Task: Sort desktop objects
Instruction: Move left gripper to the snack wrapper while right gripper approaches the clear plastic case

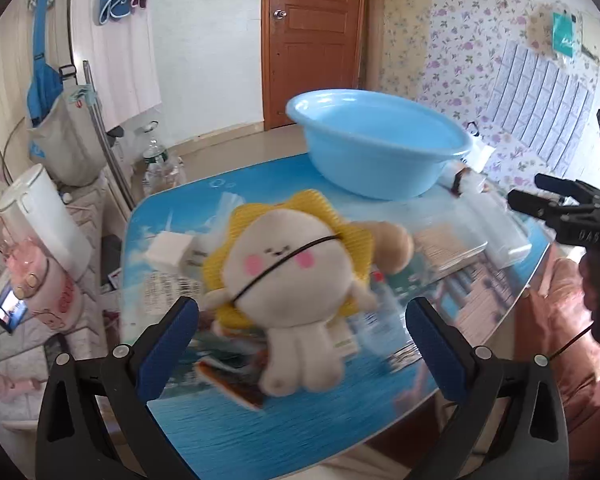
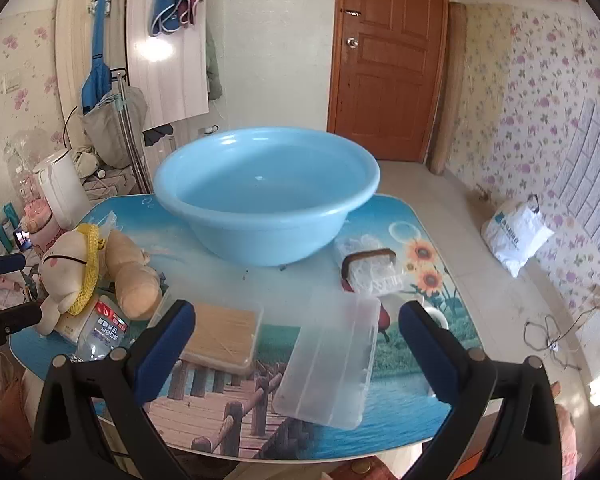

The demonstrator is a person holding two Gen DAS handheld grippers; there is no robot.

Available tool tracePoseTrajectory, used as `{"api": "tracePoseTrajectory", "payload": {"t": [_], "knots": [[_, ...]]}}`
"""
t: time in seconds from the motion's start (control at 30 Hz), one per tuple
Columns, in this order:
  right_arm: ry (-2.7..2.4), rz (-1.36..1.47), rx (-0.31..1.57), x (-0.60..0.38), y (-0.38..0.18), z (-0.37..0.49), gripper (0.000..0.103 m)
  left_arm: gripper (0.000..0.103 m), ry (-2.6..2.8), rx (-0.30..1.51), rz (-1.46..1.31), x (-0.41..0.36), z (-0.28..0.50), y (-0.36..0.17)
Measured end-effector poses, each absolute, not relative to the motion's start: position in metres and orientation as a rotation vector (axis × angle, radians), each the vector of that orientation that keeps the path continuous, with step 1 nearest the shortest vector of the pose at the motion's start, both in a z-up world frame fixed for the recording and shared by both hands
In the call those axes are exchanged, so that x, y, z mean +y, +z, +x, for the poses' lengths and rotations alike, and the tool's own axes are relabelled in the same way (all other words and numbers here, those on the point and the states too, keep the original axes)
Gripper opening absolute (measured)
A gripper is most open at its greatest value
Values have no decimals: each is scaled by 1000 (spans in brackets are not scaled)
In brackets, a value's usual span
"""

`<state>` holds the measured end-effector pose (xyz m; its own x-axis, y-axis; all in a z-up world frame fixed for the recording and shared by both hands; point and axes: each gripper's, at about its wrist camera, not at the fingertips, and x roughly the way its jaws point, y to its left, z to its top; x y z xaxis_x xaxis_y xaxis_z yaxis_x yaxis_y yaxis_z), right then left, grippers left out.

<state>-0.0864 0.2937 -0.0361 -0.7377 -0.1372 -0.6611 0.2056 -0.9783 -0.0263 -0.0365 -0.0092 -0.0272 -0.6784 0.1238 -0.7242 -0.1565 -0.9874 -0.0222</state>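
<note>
A white plush doll with a yellow mane (image 1: pixel 284 268) lies on packets at the table's left end; it also shows in the right wrist view (image 2: pixel 70 264). My left gripper (image 1: pixel 302 326) is open, its blue pads on either side of the doll's legs, not touching. A light blue basin (image 2: pixel 266 192) stands empty at the table's far side; it also shows in the left wrist view (image 1: pixel 380 144). My right gripper (image 2: pixel 294 330) is open above a clear plastic box (image 2: pixel 332 356) and a box of wooden sticks (image 2: pixel 224 334).
A brown plush (image 2: pixel 130 276) lies beside the doll. A clear packet with a brown band (image 2: pixel 370 270) lies right of the basin. A white charger (image 1: pixel 166 248) lies left of the doll. A kettle (image 2: pixel 60 188) and clutter stand left of the picture-printed table (image 2: pixel 400 400).
</note>
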Motion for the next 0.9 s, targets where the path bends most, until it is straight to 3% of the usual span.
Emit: {"api": "tracePoseTrajectory", "payload": {"t": [0.33, 0.5, 0.6, 0.63, 0.77, 0.83, 0.9], "knots": [[-2788, 1114, 109, 325, -51, -80, 103, 103, 2725, 41, -1173, -37, -19, -34], [-2761, 1167, 73, 333, -63, -77, 103, 103, 2692, -85, -1226, -53, -16, -49], [-2730, 1194, 51, 330, -68, -76, 103, 101, 2703, -44, -1241, -54, -16, -55], [-2714, 1197, 56, 326, -70, -75, 103, 99, 2706, -40, -1235, -54, -16, -55], [-2683, 1199, 93, 312, -73, -74, 103, 69, 2718, -134, -1212, -65, -17, -54], [-2669, 1208, 92, 308, -75, -75, 103, 62, 2711, -149, -1224, -68, -19, -56], [-2665, 1214, 95, 306, -77, -76, 103, 45, 2690, -131, -1237, -69, -20, -59]]}}
